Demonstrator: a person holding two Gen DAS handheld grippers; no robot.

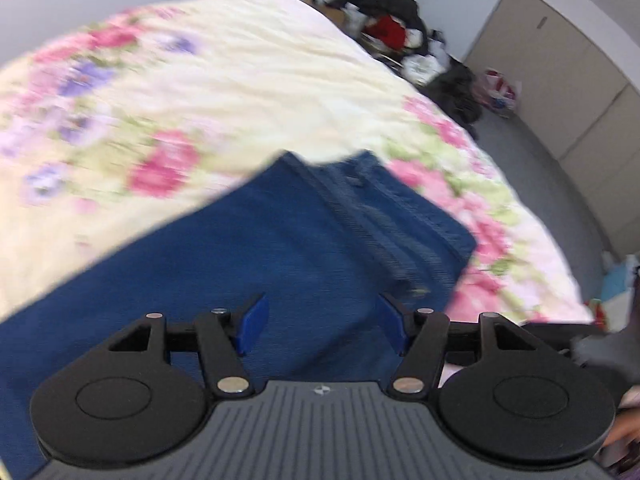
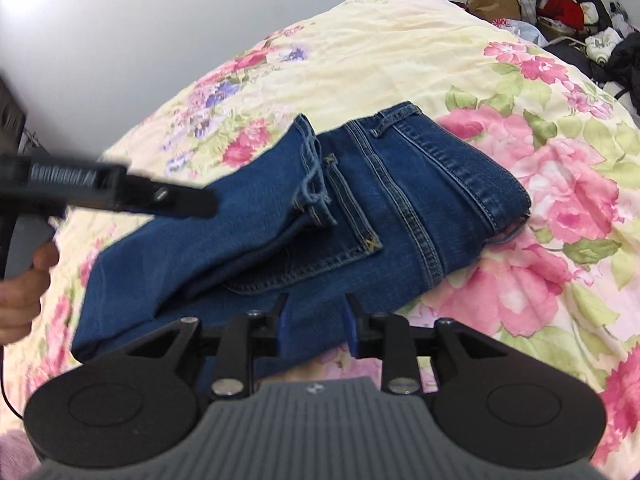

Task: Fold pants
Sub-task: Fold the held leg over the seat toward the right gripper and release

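Blue jeans (image 2: 360, 208) lie folded on a floral bedspread (image 2: 560, 184), a leg hem doubled back over the seat and back pocket. My right gripper (image 2: 318, 328) hovers at the fold's near edge, its blue pads (image 2: 284, 328) a little apart, with denim showing between them but not pinched. In the right wrist view my left gripper (image 2: 200, 202) reaches in from the left over the leg, held by a hand (image 2: 24, 288). Its own blurred view shows the left gripper (image 1: 324, 324) wide open just above the jeans (image 1: 240, 248), with nothing in its jaws.
The bedspread (image 1: 200, 80) covers the whole bed. Beyond its far right corner lies a pile of dark clothes, bags and boxes (image 2: 560, 4) (image 1: 392, 32). Beige wardrobe doors (image 1: 560, 72) and grey floor (image 1: 532, 152) run along the right.
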